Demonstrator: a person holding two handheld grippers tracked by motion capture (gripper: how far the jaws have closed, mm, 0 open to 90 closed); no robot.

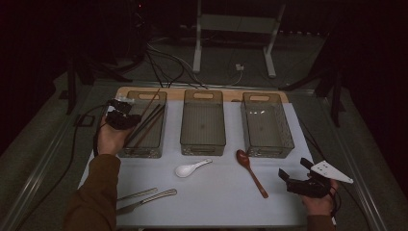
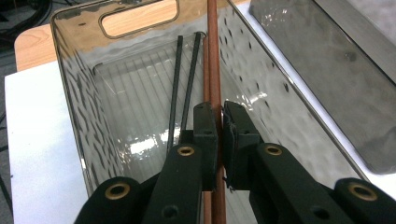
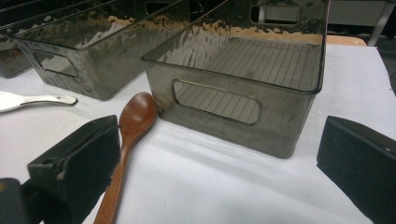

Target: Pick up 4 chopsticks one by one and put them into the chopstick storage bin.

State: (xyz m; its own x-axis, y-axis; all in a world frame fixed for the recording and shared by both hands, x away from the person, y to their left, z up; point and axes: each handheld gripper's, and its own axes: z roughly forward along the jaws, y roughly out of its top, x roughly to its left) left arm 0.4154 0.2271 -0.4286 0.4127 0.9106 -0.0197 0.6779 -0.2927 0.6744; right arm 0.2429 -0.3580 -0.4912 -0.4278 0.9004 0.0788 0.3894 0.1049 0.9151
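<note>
The left gripper sits at about ten o'clock on the table, over the left bin. Its two black jaws are squeezed tight on a pair of brown chopsticks. The brown chopsticks run up past the jaws toward the far wall of the bin, at twelve o'clock in the left gripper view. Two black chopsticks lie in the same bin, just beside the brown ones. The right gripper rests at about four o'clock, low over the white mat. Its jaws are wide apart and hold nothing. A brown wooden spoon lies on the mat near it, in front of the right bin. A white spoon lies at six o'clock, in front of the middle bin. A knife and another metal piece lie at seven o'clock.
</note>
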